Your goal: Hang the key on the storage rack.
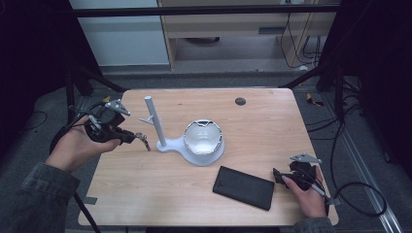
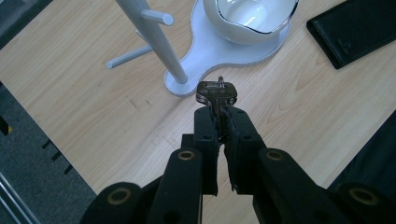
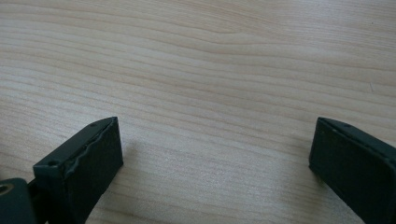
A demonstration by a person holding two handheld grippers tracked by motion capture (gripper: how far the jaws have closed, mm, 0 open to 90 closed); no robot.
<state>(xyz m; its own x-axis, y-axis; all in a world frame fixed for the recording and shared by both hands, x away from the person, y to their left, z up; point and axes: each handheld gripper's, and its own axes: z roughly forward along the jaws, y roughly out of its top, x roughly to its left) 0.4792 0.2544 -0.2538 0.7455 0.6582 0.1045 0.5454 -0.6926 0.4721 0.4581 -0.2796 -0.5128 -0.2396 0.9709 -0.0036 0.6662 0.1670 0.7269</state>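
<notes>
Left gripper (image 2: 218, 114) has its two black jaws pinched tight on a small metal key (image 2: 216, 92). The key sticks out past the tips, and a little ring sits at its far end. In the high view the left gripper (image 1: 130, 138) is up off the table at the left side, held in the person's left hand (image 1: 80, 145), and the key (image 1: 144, 141) hangs out toward the middle of the table.

Just to the right of the key stands a white stand (image 1: 158, 128). It has a tall post with short pegs poking out of it. The post rises from a flat white base (image 1: 194, 155) that lies on the wooden table (image 1: 272, 126). A shiny white bowl (image 1: 203, 137) sits on the wide part of that base, to the right of the post. In the left gripper view the post (image 2: 154, 39) is just beyond the key, and the bowl (image 2: 252, 21) is farther off.

Near the front edge lies a flat black case (image 1: 243, 187). It is to the right of the bowl and nearer to the person.

Right gripper (image 1: 279, 177) is low at the near right corner, just beside the case, held in the right hand (image 1: 308, 191). Its jaws stand wide apart with nothing between them, just bare wood (image 3: 210, 93).
</notes>
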